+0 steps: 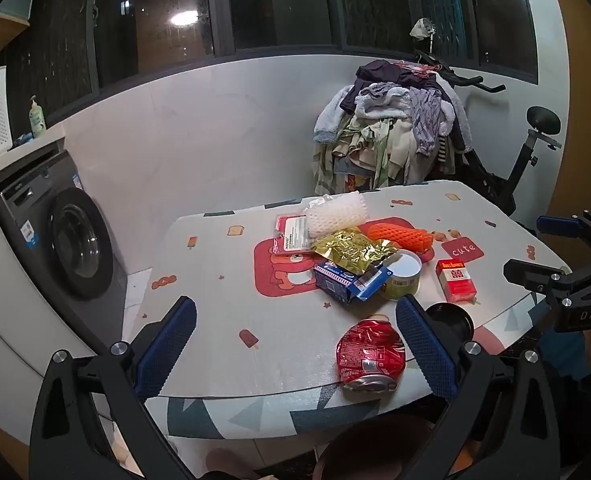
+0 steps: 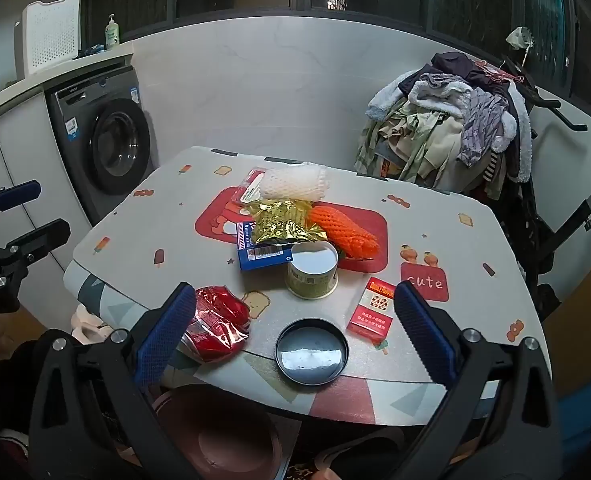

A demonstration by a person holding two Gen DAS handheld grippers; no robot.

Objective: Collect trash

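Observation:
Trash lies on the table (image 1: pixel 215 264): a crushed red can (image 1: pixel 369 356) near the front edge, also in the right wrist view (image 2: pixel 215 322), a gold foil wrapper (image 1: pixel 353 250), a blue box (image 1: pixel 347 280), an open tin (image 2: pixel 312 274), its dark lid (image 2: pixel 311 356), a red cigarette pack (image 2: pixel 373 312), orange foam net (image 2: pixel 343 230) and white foam net (image 1: pixel 335 214). My left gripper (image 1: pixel 295 344) is open, low before the table edge beside the can. My right gripper (image 2: pixel 295 332) is open above the lid.
A pinkish-brown bin (image 2: pixel 223 440) stands under the table's front edge. A washing machine (image 1: pixel 63 240) is at the left. A chair piled with clothes (image 1: pixel 391 136) and an exercise bike (image 1: pixel 531 160) stand behind the table.

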